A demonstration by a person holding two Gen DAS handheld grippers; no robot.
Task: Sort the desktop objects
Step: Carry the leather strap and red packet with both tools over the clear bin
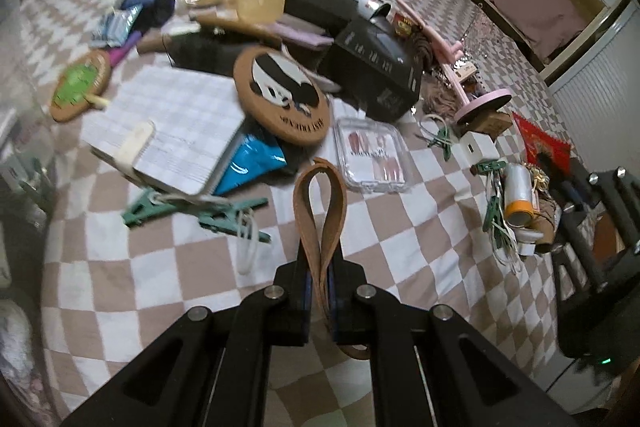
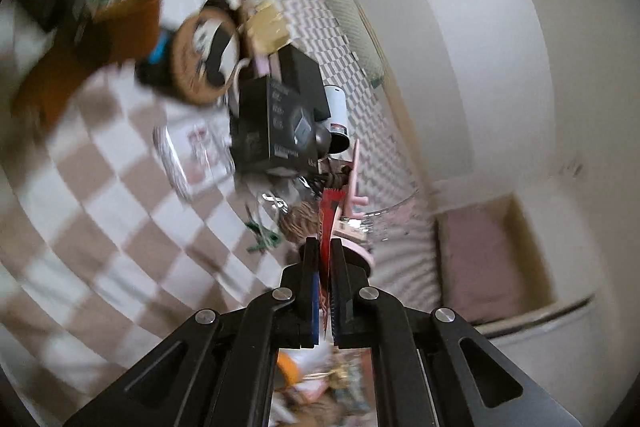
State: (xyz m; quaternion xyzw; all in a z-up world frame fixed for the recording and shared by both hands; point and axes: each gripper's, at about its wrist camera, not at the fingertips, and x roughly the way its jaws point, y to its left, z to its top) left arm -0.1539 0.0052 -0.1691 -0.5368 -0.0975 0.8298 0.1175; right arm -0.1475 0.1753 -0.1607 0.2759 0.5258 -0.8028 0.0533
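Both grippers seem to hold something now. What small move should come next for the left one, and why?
Probably carry the brown leather strap away from the pile to wherever it is sorted. The left gripper is shut on it, its loop standing above the checkered cloth, clear of the clutter. The right gripper is busy, shut on a thin red item.

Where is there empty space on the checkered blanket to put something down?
Bare checkered blanket lies in front of the green clips, and between the clear nail case and the tape roll. Around the black box and panda coaster it's crowded.
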